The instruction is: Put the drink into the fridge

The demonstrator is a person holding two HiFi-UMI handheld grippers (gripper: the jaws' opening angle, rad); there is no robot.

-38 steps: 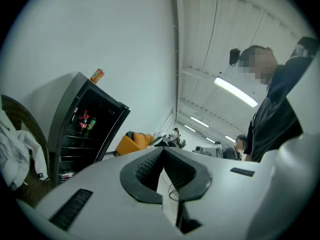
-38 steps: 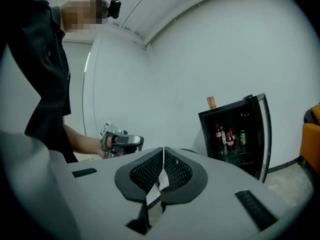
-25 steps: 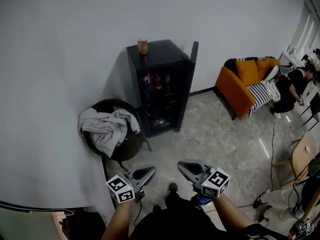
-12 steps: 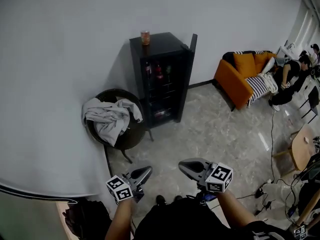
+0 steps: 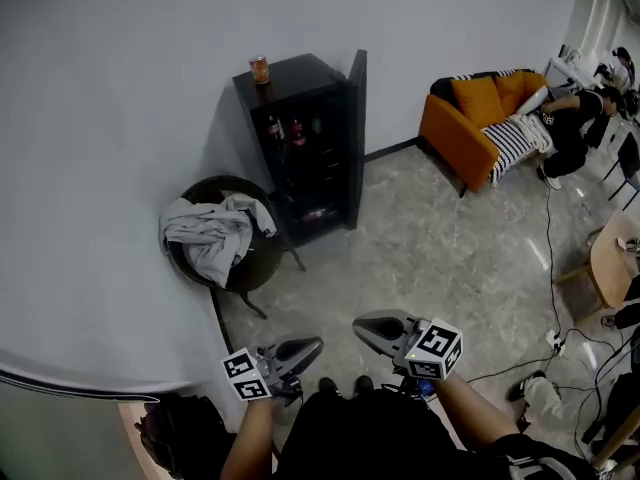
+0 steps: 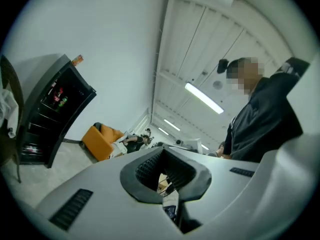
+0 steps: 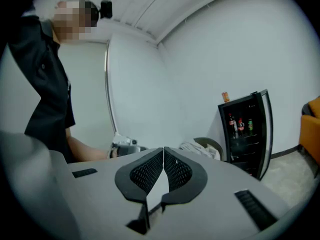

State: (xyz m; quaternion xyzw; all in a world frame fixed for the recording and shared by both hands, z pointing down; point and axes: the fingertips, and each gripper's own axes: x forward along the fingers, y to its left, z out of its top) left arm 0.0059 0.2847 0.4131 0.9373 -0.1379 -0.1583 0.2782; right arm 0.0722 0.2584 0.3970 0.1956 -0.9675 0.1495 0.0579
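In the head view, the drink can (image 5: 259,69) is seen upright on top of the black fridge (image 5: 300,158), near its back left corner, and the fridge door (image 5: 355,138) is swung open on the right side. Bottles (image 5: 285,130) are seen on an upper shelf inside. A grey cloth (image 5: 212,240) is draped over a round dark chair (image 5: 255,278) just left of the fridge, and an orange sofa (image 5: 470,133) is placed well to its right. The left claw (image 5: 312,344) and right claw (image 5: 362,326) are held low, far in front of the fridge. In the left gripper view, the left claw (image 6: 163,150) is seen closed at the tips with nothing held; the can (image 6: 77,60) is shown atop the fridge (image 6: 50,109). In the right gripper view, the right claw (image 7: 163,149) is pressed together, empty, and the can (image 7: 225,97) is seen on the fridge (image 7: 245,139).
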